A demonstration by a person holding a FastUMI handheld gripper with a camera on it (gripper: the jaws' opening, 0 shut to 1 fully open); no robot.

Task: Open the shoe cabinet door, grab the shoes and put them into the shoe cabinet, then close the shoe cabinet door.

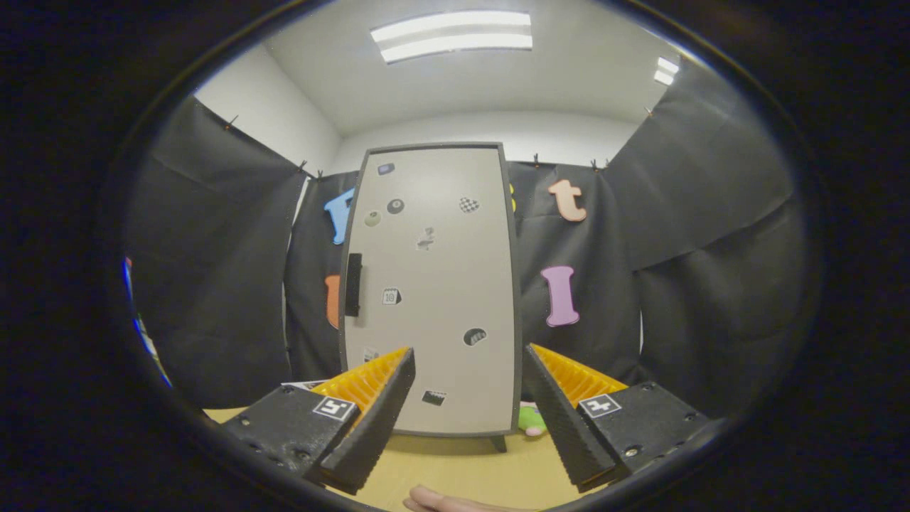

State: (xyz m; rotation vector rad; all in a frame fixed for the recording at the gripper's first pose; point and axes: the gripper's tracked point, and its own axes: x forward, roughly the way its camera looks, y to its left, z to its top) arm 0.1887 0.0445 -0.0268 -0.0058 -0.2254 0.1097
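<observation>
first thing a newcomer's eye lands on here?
The tall pale shoe cabinet, standing shut straight ahead beyond the fingers, its door dotted with small stickers and a dark handle on its left edge. Next, the open gripper with nothing between its fingers, and a hand on the wooden floor below.

this is a staged recording booth inside a plain room, not a lived-in home. black cloth [213,284] hangs clipped up as makeshift walls on three sides, with white painted wall [277,114] and a ceiling strip light [455,34] above it. a lone pale shoe cabinet [434,284] dotted with stickers stands on a bare wooden tabletop [462,469] before the open gripper [469,395].
</observation>
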